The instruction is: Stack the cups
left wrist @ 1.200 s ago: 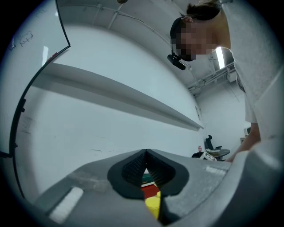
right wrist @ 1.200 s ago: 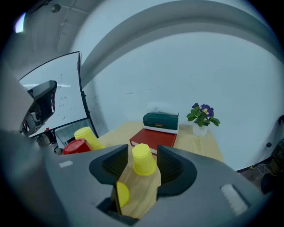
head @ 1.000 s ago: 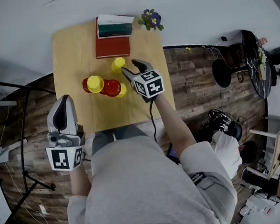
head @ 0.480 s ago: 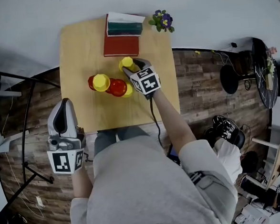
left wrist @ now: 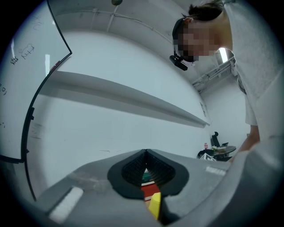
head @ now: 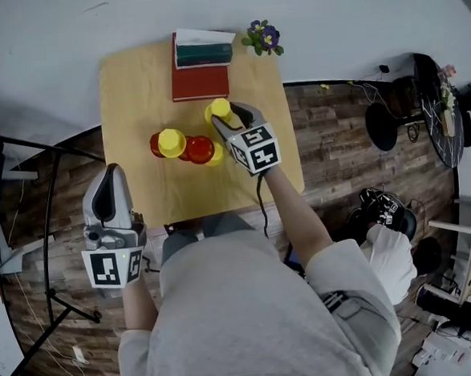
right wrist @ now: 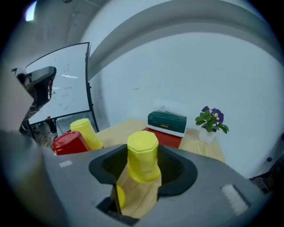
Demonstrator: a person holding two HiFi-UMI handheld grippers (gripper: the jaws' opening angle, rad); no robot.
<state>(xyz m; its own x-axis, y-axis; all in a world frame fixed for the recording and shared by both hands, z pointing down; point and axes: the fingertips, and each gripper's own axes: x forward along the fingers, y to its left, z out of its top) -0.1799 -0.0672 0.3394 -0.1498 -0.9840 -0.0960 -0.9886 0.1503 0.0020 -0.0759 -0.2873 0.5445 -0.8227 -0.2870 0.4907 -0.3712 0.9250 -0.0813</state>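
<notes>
A lone yellow cup (head: 219, 109) stands upside down on the wooden table (head: 132, 86). It sits between the jaws of my right gripper (head: 229, 115), which are closing round it; in the right gripper view the cup (right wrist: 143, 155) nearly fills the gap of that gripper (right wrist: 143, 166). To its left is a cluster of upside-down cups: a yellow one (head: 171, 141), a red one (head: 200, 149) and others partly hidden behind them. My left gripper (head: 111, 180) hangs shut and empty off the table's near left edge. The left gripper (left wrist: 145, 153) points up at a white wall.
A red book (head: 200, 83) with a green tissue box (head: 203, 53) on it lies at the table's far edge, and a small flower pot (head: 262, 38) stands to their right. A whiteboard (right wrist: 66, 84) stands to the left. Dark wooden floor surrounds the table.
My right gripper has moved forward so that the lone yellow cup, earlier just off its left finger, now stands between its jaws. The left gripper stays where it was, shut.
</notes>
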